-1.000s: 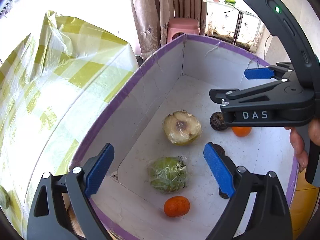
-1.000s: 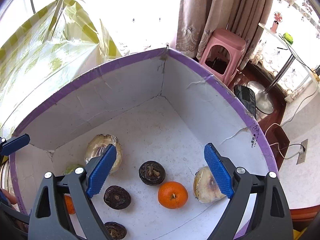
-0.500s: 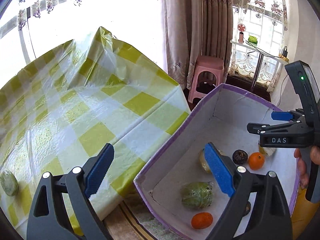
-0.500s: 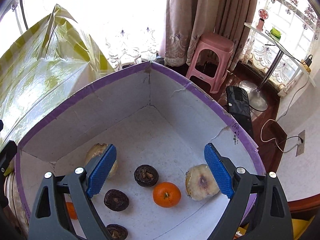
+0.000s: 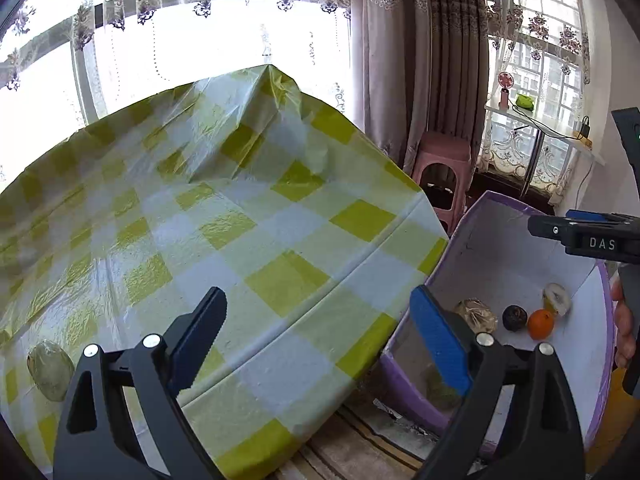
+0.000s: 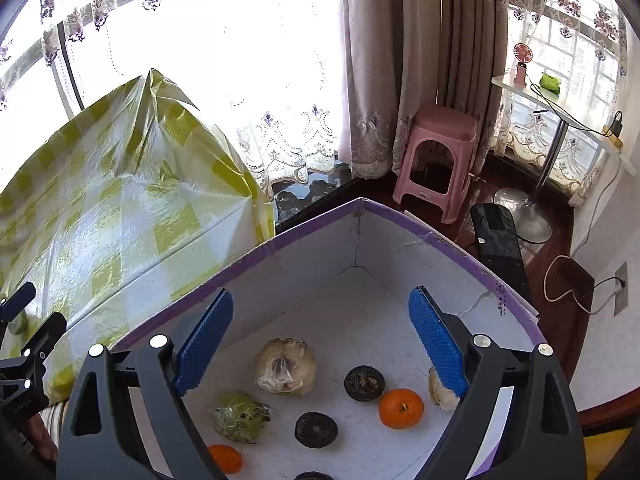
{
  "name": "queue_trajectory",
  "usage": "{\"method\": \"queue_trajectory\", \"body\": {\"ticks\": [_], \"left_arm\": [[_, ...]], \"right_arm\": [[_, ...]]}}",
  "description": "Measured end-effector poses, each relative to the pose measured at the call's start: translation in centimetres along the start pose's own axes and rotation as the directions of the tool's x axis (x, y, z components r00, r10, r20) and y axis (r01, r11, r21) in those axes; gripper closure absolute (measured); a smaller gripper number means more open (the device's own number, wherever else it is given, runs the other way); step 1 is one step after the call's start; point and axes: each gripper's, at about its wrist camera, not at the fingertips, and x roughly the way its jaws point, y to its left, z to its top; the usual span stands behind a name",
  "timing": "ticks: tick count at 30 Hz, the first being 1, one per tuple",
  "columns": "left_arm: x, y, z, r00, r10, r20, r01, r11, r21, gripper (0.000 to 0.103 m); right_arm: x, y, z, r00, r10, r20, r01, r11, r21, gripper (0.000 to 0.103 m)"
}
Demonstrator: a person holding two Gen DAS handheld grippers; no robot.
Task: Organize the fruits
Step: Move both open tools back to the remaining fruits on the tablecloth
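1. Overhead, the left gripper (image 5: 316, 332) hangs above the edge of the table (image 5: 224, 216) with its checked yellow cloth, jaws spread wide and nothing between them; one blue pad sits over the cloth, the other over the near wall of the purple-rimmed box (image 5: 600, 320).
2. Beside it, the right gripper (image 6: 320, 334) hovers above the open box (image 6: 460, 240), jaws equally wide and empty, aimed down at the white floor of the box.
3. Fruit lies loose on that floor: a wrapped pale fruit (image 6: 285, 367) with its cut face turned up, a wrapped green fruit (image 6: 240, 417) in front of it, two dark round fruits (image 6: 364, 383) and (image 6: 316, 430), and an orange (image 6: 401, 408) with its stem end up.
4. Partly hidden are a second orange (image 6: 226, 458) behind the right gripper's left finger, another pale wrapped piece (image 6: 440, 394) behind its right pad, and a third dark fruit cut off at the bottom edge.
5. One wrapped greenish fruit (image 5: 50, 370) rests alone on the table at far left, well apart from the box; whether it has a long axis is hard to make out.
6. A hand (image 5: 624, 332) shows only at the right frame edge in the left view.
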Motion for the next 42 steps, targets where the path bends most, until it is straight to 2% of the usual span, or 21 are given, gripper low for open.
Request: {"method": "queue_trajectory", "body": {"ticks": [7, 12, 23, 31, 42], "left_arm": [[-1.1, 3.4, -0.4, 0.999, 0.044, 0.005, -0.044, 0.999, -0.019, 0.010], [-1.7, 6.4, -0.7, 0.997, 0.077, 0.004, -0.076, 0.996, -0.044, 0.010], [-2.7, 14.0, -1.9, 0.991, 0.133, -0.016, -0.134, 0.977, -0.166, 0.010], [-3.7, 18.5, -3.0, 0.984, 0.174, -0.029, -0.176, 0.948, -0.266, 0.010], [-4.8, 24.5, -5.5, 0.971, 0.234, -0.049, -0.233, 0.879, -0.415, 0.010]], "right_arm": [[-1.4, 4.2, 0.4, 0.997, 0.064, 0.039, -0.064, 0.998, -0.019, 0.016], [-1.3, 7.7, 0.7, 0.994, 0.104, 0.036, -0.102, 0.993, -0.056, 0.016], [-0.5, 14.6, 0.2, 0.981, 0.194, 0.023, -0.190, 0.974, -0.120, 0.016], [0.3, 20.5, -0.8, 0.963, 0.267, -0.015, -0.265, 0.945, -0.190, 0.016], [1.2, 28.2, -2.8, 0.932, 0.354, -0.080, -0.362, 0.891, -0.275, 0.016]]}}
